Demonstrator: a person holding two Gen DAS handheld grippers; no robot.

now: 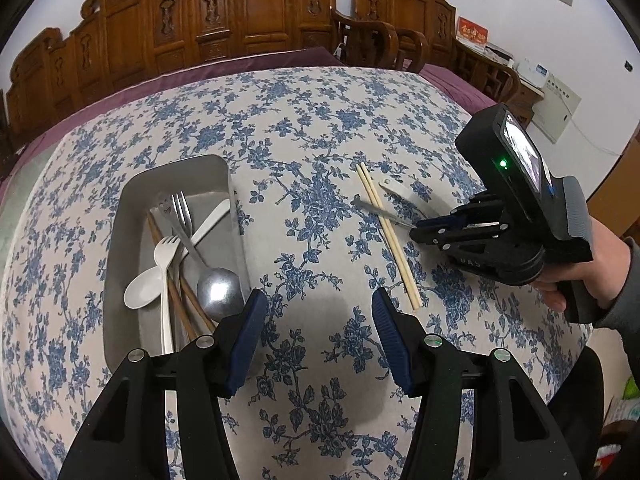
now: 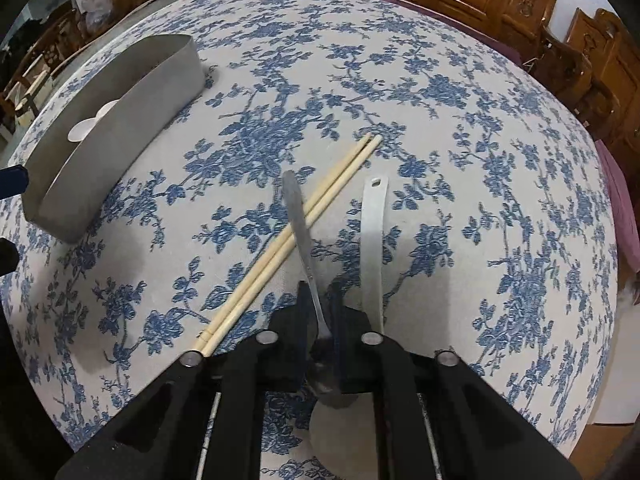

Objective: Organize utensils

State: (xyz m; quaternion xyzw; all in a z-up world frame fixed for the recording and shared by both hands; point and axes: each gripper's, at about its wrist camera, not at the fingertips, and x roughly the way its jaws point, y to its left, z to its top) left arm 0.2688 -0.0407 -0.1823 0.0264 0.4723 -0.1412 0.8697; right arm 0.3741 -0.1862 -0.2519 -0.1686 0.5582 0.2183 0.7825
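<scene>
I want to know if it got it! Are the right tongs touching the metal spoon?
Touching. The right wrist view shows the right tongs closed on the metal spoon, its thin neck pinched between both pads, handle sticking out over the chopsticks.

Metal spoon point(image 2: 310, 264) bowl hidden btwn right tool point(image 2: 320, 300) fingers; white spoon point(image 2: 372, 248) bowl blocked at 6 o'clock; tray point(image 2: 120, 120) contents mostly hidden.

A rectangular metal tray point(image 1: 132, 216) holds a steel spoon point(image 1: 218, 290), steel fork point(image 1: 182, 210), white plastic spoon point(image 1: 144, 286), white fork point(image 1: 166, 256) and brown chopsticks point(image 1: 176, 300). Right of the tray lie pale chopsticks point(image 2: 288, 240), side by side, a metal spoon point(image 2: 300, 224) crossing over them, and beyond it a white spoon handle point(image 2: 372, 232).
</scene>
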